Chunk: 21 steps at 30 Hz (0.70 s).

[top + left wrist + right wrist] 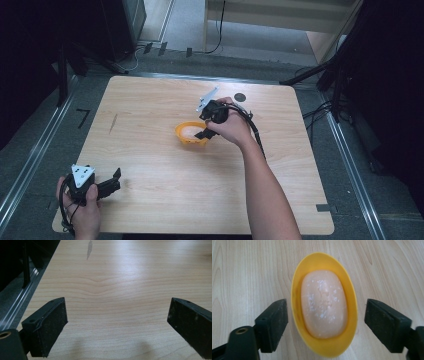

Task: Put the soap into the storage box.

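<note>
Jaws of your right gripper (pixel 325 320) are standing spread on either side of the yellow oval dish (pixel 324 345), each pad clear of the rim and touching nothing. The dish is lying between them on the wood, holding a pale peach soap bar (pixel 324 303) speckled with white flecks; the bar is sitting lengthwise inside it. The dish's near rim is running almost to the bottom edge of the right gripper view, and your jaw mounts are getting cut off at the bottom corners there. From the high view your right hand (pixel 231 127) is covering most of the right gripper (pixel 204 134) and part of the dish (pixel 186 135), so the soap is hidden from above.

Your left gripper (pixel 117 322) is also holding its jaws wide apart over bare wood, with nothing between them; its right jaw is running off the frame. In the high view it (pixel 114 181) is lying level near the table's near left corner, in your left hand (pixel 82 210).

You are working with plenty of open wood all round the dish, which is sitting just past the table's (pixel 150 150) middle, well apart from every edge. A small dark disc (pixel 240 97) is lying beyond your right hand. Grey floor, rails and dark stands are surrounding the light wooden tabletop.
</note>
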Each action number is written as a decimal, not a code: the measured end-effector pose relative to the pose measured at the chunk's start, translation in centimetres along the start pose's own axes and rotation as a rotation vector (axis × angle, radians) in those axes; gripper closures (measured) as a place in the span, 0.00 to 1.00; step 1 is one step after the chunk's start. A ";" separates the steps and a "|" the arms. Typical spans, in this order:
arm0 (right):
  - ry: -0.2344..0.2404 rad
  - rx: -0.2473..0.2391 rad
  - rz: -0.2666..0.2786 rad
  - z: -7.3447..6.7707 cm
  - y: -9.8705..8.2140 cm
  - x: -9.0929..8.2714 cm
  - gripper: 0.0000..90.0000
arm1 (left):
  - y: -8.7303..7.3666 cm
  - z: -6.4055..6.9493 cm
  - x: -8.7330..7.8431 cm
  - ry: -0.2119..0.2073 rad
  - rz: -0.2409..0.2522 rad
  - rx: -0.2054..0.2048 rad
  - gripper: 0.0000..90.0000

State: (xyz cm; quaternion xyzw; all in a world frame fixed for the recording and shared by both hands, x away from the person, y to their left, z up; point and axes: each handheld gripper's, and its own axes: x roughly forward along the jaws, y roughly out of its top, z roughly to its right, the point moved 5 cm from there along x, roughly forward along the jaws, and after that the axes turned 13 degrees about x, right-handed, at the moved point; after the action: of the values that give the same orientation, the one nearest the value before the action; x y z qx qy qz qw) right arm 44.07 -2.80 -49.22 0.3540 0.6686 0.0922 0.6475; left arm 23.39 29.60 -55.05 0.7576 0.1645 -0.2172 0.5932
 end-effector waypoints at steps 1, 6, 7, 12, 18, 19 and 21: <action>0.001 0.008 0.005 0.0 -0.4 -0.1 0.19 | 0.0 0.0 0.0 0.000 0.001 -0.001 0.03; 0.018 0.057 0.020 -0.3 -1.9 -0.9 0.15 | 0.0 0.0 0.0 0.001 -0.002 -0.002 0.03; 0.024 0.065 0.029 -0.5 -2.3 -1.2 0.15 | 0.0 0.0 0.0 0.001 -0.001 -0.001 0.03; -0.005 0.106 0.071 -0.8 -4.0 -2.4 0.05 | 0.0 0.1 0.0 0.001 -0.006 0.003 0.03; -0.011 0.150 0.064 -1.1 -6.0 -3.3 0.00 | 0.0 0.1 0.0 0.002 -0.005 0.004 0.04; -0.017 0.154 0.063 -1.1 -6.3 -3.5 0.00 | 0.0 0.1 0.0 0.003 -0.006 0.005 0.03; -0.023 0.165 0.061 -1.2 -6.8 -3.7 0.00 | 0.0 0.1 0.0 0.002 -0.006 0.006 0.03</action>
State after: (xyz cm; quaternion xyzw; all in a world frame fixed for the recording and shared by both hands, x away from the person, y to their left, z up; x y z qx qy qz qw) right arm 40.19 -9.52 -50.06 0.4273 0.6554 0.0525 0.6205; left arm 23.43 29.53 -55.07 0.7591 0.1669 -0.2185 0.5900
